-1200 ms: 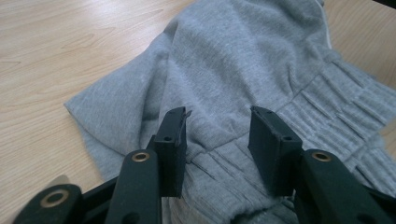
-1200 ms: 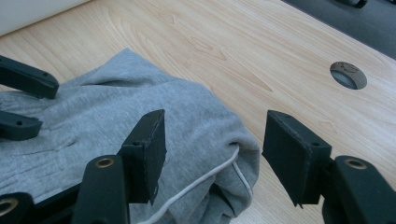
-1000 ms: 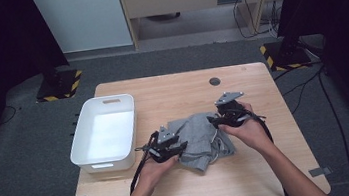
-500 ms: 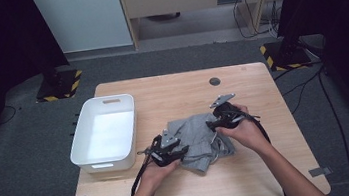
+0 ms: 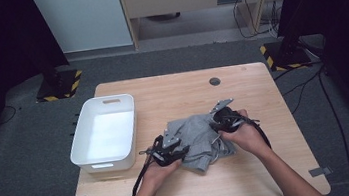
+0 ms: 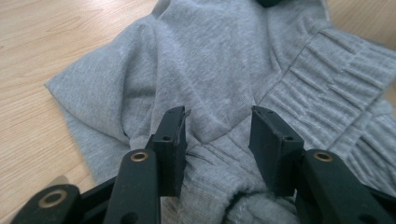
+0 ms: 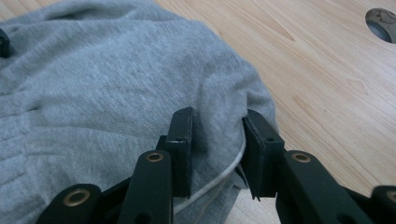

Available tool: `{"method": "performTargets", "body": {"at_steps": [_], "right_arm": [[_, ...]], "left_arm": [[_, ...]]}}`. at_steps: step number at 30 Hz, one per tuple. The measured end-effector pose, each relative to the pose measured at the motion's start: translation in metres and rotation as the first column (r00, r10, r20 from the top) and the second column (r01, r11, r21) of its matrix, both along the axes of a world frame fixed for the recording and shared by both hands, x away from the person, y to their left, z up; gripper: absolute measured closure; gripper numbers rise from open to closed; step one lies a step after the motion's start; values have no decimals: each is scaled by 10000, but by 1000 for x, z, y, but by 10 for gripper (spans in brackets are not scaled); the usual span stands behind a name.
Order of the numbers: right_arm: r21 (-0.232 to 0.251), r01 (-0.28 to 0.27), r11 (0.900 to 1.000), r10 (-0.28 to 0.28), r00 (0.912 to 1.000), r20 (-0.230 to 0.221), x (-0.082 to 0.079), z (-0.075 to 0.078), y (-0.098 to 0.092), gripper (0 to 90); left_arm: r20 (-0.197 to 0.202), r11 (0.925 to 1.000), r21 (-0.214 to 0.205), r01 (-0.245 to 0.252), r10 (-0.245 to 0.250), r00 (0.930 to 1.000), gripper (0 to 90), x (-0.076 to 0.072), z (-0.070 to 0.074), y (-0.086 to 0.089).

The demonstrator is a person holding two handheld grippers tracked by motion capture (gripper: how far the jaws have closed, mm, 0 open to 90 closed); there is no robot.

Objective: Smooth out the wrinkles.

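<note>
A crumpled grey garment (image 5: 198,140) lies on the wooden table (image 5: 171,91) right of centre. My left gripper (image 5: 183,152) is at its near left edge; in the left gripper view (image 6: 217,126) the jaws stand partly closed with a bunched fold of the ribbed grey cloth (image 6: 219,70) pinched between them. My right gripper (image 5: 215,129) is at the garment's right edge. Its jaws have just been closing, and in the right gripper view (image 7: 215,126) they press on a rounded fold of the cloth (image 7: 116,84) and a pale drawcord.
A white plastic bin (image 5: 100,104) stands empty at the table's left side, close to the left hand. A round dark cable hole (image 5: 215,81) sits in the tabletop behind the garment. Black cables trail from both grippers toward the near edge.
The right gripper has shifted slightly down onto the garment's right edge. The left gripper and the bin have stayed put.
</note>
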State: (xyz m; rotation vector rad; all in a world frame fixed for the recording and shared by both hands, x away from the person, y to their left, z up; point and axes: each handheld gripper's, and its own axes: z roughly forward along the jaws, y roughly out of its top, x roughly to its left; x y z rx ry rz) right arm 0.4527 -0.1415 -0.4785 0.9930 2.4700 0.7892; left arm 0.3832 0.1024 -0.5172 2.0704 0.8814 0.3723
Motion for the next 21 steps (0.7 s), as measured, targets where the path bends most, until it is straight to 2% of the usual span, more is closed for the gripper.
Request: {"method": "performTargets", "body": {"at_steps": [11,18,21], "right_arm": [[-452,431,9980,-419,9987,281,15,0,-2,666],[-445,793,9959,-772,9959,478,29,4,-6,660],[-283,955,9950,-939,9942,522,31,7,-9,631]], "left_arm": [[-227,9991,-151,-387,383,9990,559,27,-5,-15],[-223,9986,-24,-526,525,9984,560,39,-5,-25],[-231,9982,-67,-604,602,9979,558,44,-5,-28]]}}
